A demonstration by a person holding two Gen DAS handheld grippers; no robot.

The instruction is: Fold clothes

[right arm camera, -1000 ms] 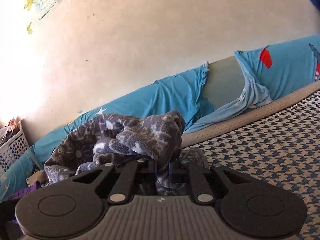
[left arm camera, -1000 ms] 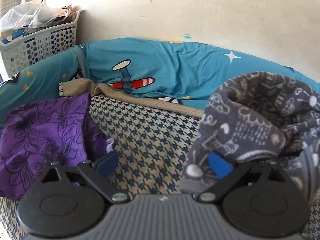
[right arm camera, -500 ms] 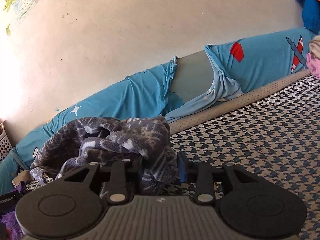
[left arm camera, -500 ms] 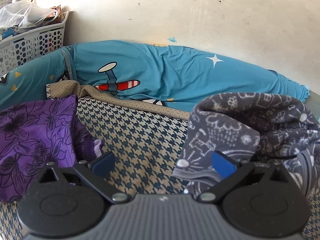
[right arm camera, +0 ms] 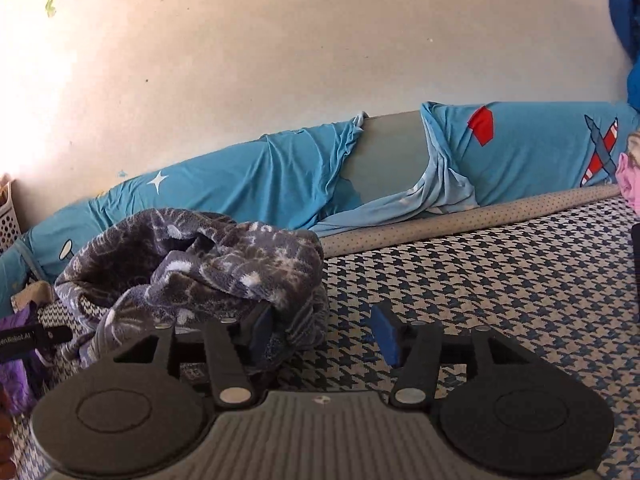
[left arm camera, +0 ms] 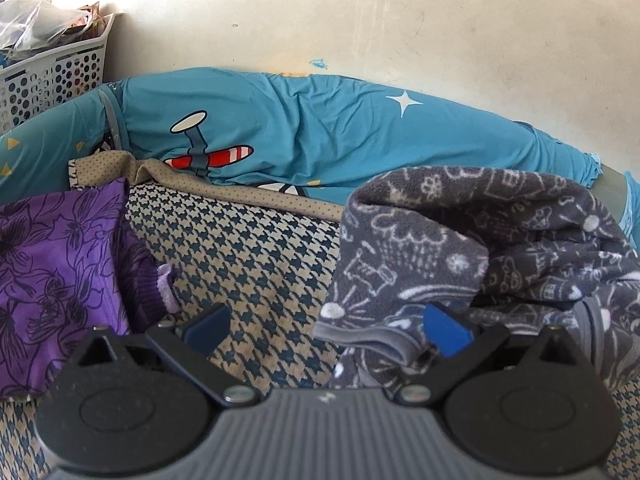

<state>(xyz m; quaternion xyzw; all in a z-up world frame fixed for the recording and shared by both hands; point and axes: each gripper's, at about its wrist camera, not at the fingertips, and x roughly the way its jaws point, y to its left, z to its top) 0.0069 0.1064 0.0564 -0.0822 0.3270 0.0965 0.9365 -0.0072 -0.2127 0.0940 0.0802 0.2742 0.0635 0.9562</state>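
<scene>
Grey fleece (left arm camera: 460, 248) bunched right of left gripper (left arm camera: 326, 326), jaws wide, empty. Right gripper (right arm camera: 326, 330) spread, empty; fleece drapes left finger, hiding pad.

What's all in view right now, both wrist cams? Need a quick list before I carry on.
grey patterned fleece garment: one, grey with white doodles, bunched on the bed between both grippers
purple floral garment: one, purple with dark flowers, far left on the bed
houndstooth bed cover: one, blue and cream, under everything
blue bolster covers: two, teal with plane and star prints, along the wall
laundry basket: one, white, perforated, left corner, stuffed with bags
pink item: one, right edge, too cropped to identify
left gripper: jaws wide open, right pad against the fleece
right gripper: jaws open, left pad touching the fleece
</scene>
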